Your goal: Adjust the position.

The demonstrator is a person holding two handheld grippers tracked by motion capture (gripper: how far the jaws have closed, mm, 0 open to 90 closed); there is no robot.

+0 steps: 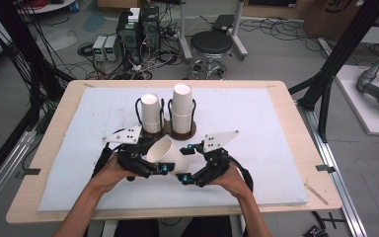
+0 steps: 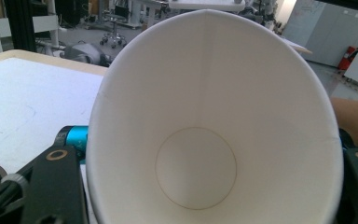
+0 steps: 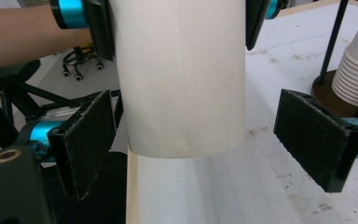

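Note:
A white paper cup point(image 1: 170, 150) lies on its side in the air over the front of the white mat, between my two grippers. My left gripper point(image 1: 154, 157) is shut on it near the rim. The left gripper view looks straight into the cup's point(image 2: 205, 116) open mouth, with the left gripper's point(image 2: 209, 177) black jaws against both sides. My right gripper point(image 1: 187, 163) is open around the cup's base end. In the right gripper view the right gripper point(image 3: 200, 144) has both pads point(image 3: 86, 140) standing clear of the cup point(image 3: 182, 79). The left gripper point(image 3: 177, 18) clamps the cup farther up.
Behind the grippers two black wire holders on brown bases carry cup stacks, a shorter one point(image 1: 151, 113) and a taller one point(image 1: 181, 108); the nearer stack point(image 3: 356, 70) is at the right gripper's right. The white mat point(image 1: 256, 128) covers the wooden table. A stool and electronics stand beyond.

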